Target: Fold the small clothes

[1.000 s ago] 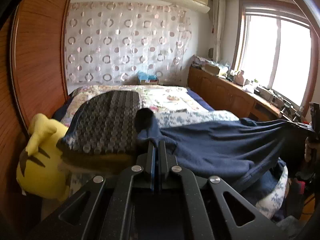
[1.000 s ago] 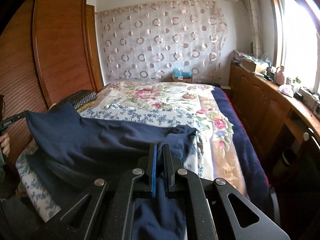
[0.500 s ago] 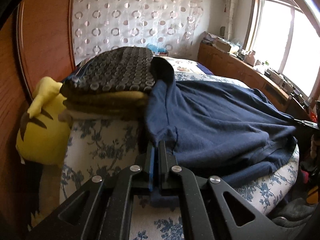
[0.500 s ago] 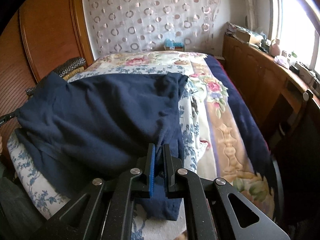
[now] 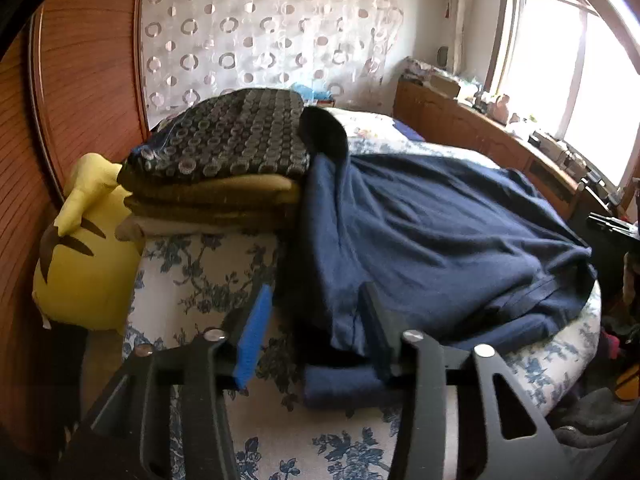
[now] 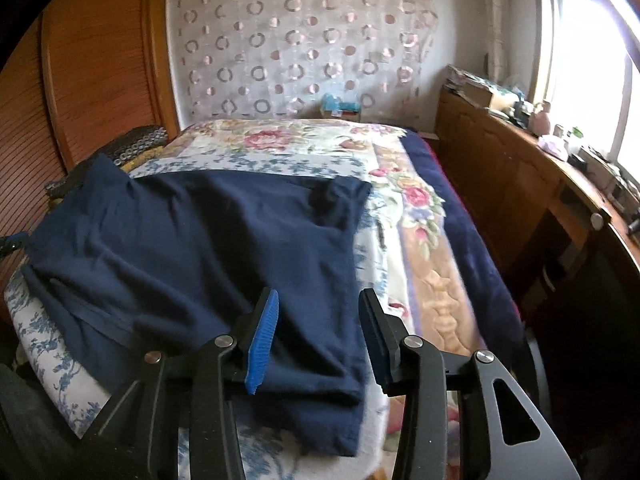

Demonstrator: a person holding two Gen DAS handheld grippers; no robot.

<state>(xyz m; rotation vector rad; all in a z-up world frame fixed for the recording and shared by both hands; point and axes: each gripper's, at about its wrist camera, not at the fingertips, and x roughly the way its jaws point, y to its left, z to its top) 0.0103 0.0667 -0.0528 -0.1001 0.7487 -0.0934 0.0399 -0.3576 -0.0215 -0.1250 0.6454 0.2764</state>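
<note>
A dark navy garment (image 5: 432, 240) lies spread across the near end of the bed; it also shows in the right wrist view (image 6: 192, 240). My left gripper (image 5: 316, 296) is open, its jaws either side of the garment's near left corner. My right gripper (image 6: 318, 300) is open over the garment's near right corner, which hangs over the bed's front edge. Neither gripper holds the cloth.
A stack of folded blankets (image 5: 224, 160) topped by a dark dotted one sits at the left of the bed beside a yellow plush toy (image 5: 80, 256). The floral bedspread (image 6: 304, 148) stretches beyond. A wooden wardrobe (image 6: 92, 80) stands left, a low wooden cabinet (image 6: 520, 184) right under the window.
Both grippers lowered the garment onto the bed and opened, letting go of its corners. The cloth now lies flat instead of being held stretched in the air.
</note>
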